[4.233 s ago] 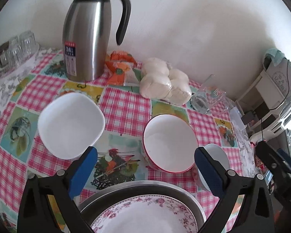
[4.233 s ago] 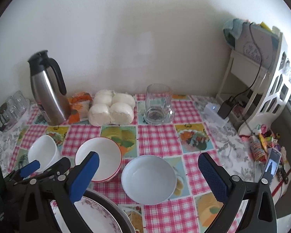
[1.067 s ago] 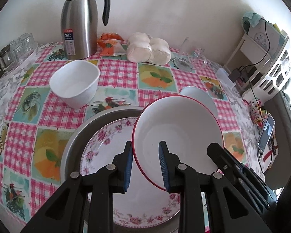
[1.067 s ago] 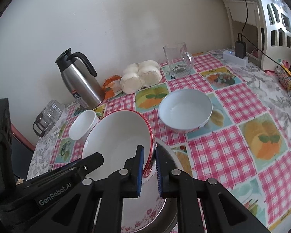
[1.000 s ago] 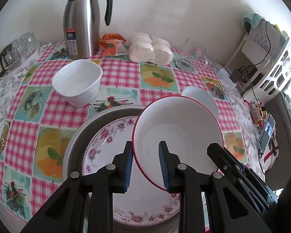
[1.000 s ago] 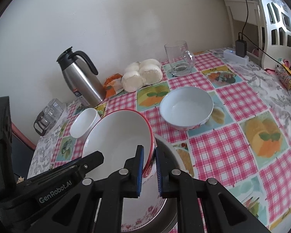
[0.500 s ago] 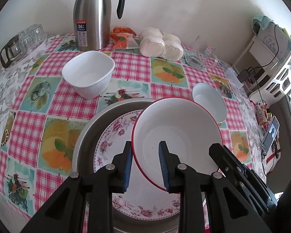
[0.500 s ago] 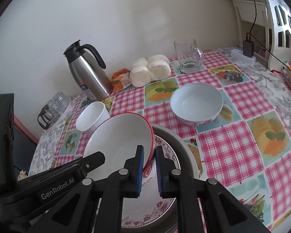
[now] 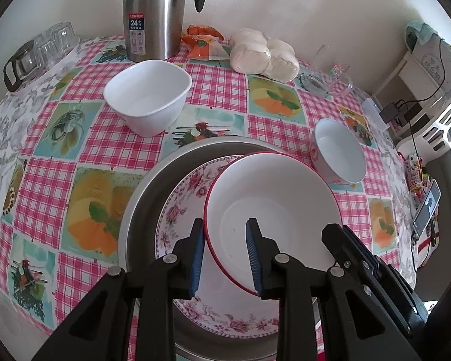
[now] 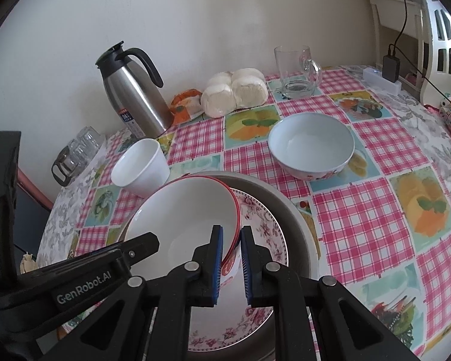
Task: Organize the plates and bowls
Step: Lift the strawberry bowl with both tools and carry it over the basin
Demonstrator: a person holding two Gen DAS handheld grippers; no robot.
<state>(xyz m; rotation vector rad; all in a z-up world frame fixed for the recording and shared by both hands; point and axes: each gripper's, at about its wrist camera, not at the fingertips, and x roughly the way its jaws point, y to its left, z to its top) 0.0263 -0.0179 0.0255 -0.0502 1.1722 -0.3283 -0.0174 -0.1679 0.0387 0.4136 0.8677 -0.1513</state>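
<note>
From the left wrist view, the left gripper (image 9: 225, 255) pinches the near rim of the red-rimmed bowl (image 9: 273, 198), one pad outside the wall and one inside, and the bowl sits tilted over the floral plate (image 9: 189, 186) that lies in the metal basin (image 9: 147, 186) just beneath the jaws. Ahead of the jaws and to their left stands the square white bowl (image 9: 148, 99); ahead to their right, the small patterned bowl (image 9: 339, 150). From the right wrist view, the right gripper (image 10: 230, 258) has its pads clamped on the same bowl's rim (image 10: 234, 210) at the other side. The risk, I judge, is uneven release: if one grip lets go first, the tilted bowl could pivot and knock hard against the plate, or slide off-centre toward the basin wall.
</note>
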